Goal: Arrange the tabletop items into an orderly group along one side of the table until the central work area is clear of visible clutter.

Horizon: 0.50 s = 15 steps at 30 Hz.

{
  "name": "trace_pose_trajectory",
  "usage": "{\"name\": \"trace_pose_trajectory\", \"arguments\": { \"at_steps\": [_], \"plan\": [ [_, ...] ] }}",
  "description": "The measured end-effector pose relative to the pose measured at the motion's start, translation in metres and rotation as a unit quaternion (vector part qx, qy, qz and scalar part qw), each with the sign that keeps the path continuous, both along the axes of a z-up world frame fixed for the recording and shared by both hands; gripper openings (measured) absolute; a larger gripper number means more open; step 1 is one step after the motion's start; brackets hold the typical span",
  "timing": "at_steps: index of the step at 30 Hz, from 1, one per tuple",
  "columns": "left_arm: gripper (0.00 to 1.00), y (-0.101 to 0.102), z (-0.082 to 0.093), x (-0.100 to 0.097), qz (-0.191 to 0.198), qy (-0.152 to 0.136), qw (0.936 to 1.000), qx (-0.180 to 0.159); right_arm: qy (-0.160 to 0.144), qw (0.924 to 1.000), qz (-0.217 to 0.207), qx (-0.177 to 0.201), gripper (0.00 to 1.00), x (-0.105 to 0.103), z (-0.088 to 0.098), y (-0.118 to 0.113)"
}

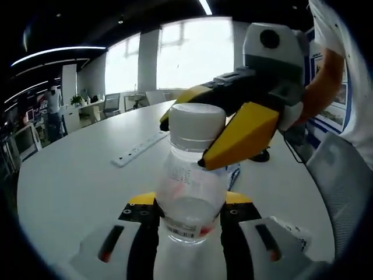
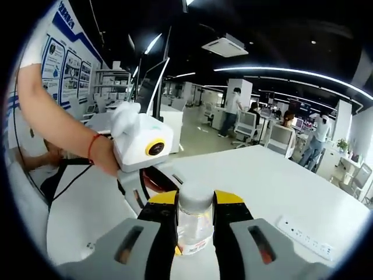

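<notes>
Holding the bottle (image 1: 189,195) with both claws right now: left gripper (image 1: 189,224) is clamped narrow on the lower body, w/ the label band sitting between its jaws, and right gripper (image 1: 187,140) comes in from the right of the left gripper view and pinches up by the white cap (image 1: 197,121). Right gripper view agrees: right gripper (image 2: 194,221) has its jaws tight on the neck just under the cap (image 2: 194,197), left gripper's body just behind it. Bottle's long axis runs away from my left claw, base nearest, cap far end; looks lifted off the table (image 1: 76,175), can't tell for sure. Power strip (image 1: 140,149) lies further out on the table. Judging next move: one claw has to let go, prob. the right, since left has the body & can carry it to the edge
</notes>
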<state>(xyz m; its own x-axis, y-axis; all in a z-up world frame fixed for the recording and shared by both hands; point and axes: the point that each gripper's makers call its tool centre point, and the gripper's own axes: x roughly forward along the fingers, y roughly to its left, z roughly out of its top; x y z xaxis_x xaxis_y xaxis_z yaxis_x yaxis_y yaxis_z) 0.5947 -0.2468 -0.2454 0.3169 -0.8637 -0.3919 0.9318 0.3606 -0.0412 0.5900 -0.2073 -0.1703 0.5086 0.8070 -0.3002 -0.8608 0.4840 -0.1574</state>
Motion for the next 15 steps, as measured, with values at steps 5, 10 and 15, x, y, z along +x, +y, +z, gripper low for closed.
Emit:
{"name": "trace_pose_trajectory", "arguments": {
  "at_steps": [5,10,15],
  "plan": [
    [0.4,-0.0001,-0.0034,0.0002,-0.003,0.001,1.0,0.003,0.0,1.0,-0.002,-0.006,0.2,0.0009,-0.0036,-0.0016],
    [0.4,-0.0017,-0.0049,0.001,-0.007,-0.001,1.0,0.005,0.002,0.9999,-0.006,-0.012,0.2,0.001,-0.0056,-0.004],
    [0.4,-0.002,-0.007,0.0022,-0.009,0.001,0.9999,0.006,0.007,0.9998,-0.011,-0.015,0.2,0.0015,-0.0087,-0.0049]
  ]
}}
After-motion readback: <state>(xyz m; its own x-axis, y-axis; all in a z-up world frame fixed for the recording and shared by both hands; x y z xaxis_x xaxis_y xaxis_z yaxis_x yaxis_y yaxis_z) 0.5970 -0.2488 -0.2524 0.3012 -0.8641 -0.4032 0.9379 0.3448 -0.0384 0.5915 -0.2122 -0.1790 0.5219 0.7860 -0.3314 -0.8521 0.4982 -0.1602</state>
